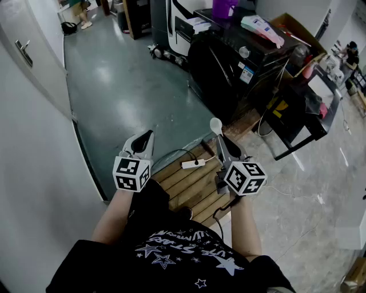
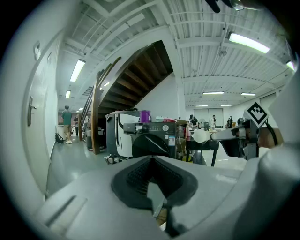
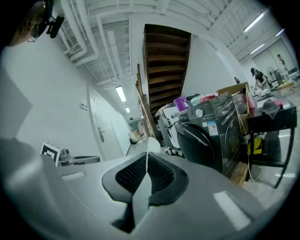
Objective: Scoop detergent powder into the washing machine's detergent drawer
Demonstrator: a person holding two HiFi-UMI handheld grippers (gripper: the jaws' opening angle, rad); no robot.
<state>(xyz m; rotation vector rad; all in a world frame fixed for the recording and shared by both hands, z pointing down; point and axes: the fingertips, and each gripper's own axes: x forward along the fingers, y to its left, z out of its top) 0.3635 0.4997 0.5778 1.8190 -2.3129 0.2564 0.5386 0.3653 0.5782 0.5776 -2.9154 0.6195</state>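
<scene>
Clamping the thin handle of a white plastic scoop (image 3: 148,149) between its closed jaws, the right gripper (image 1: 221,143) (image 3: 146,169) held the tool edge-on in its own view, with the round bowl (image 1: 216,125) sticking out past the fingertips and turned up toward the head camera. Just to its left, the left gripper (image 1: 145,137) (image 2: 152,182) sat at much the same height, its dark ribbed pads (image 2: 137,174) drawn together with nothing between them. Both grippers were held out in front of the person's dark printed shirt (image 1: 177,252), above a slatted wooden platform (image 1: 186,186) on which a white power strip (image 1: 193,164) lay with its cable trailing off. Beyond the platform stretched a glossy grey floor (image 1: 126,74), bordered on the left by a white door with a metal lever handle (image 1: 23,52). The black front-loading washing machine (image 1: 229,66) (image 2: 152,140) (image 3: 204,138) stood well apart from both grippers, ahead and to the right, with a purple bottle (image 1: 224,8) on the appliance behind it. I could not make out its detergent drawer at that range. A black table (image 1: 300,114) stood to the machine's right, and a brown cardboard box (image 1: 293,26) sat behind it.
</scene>
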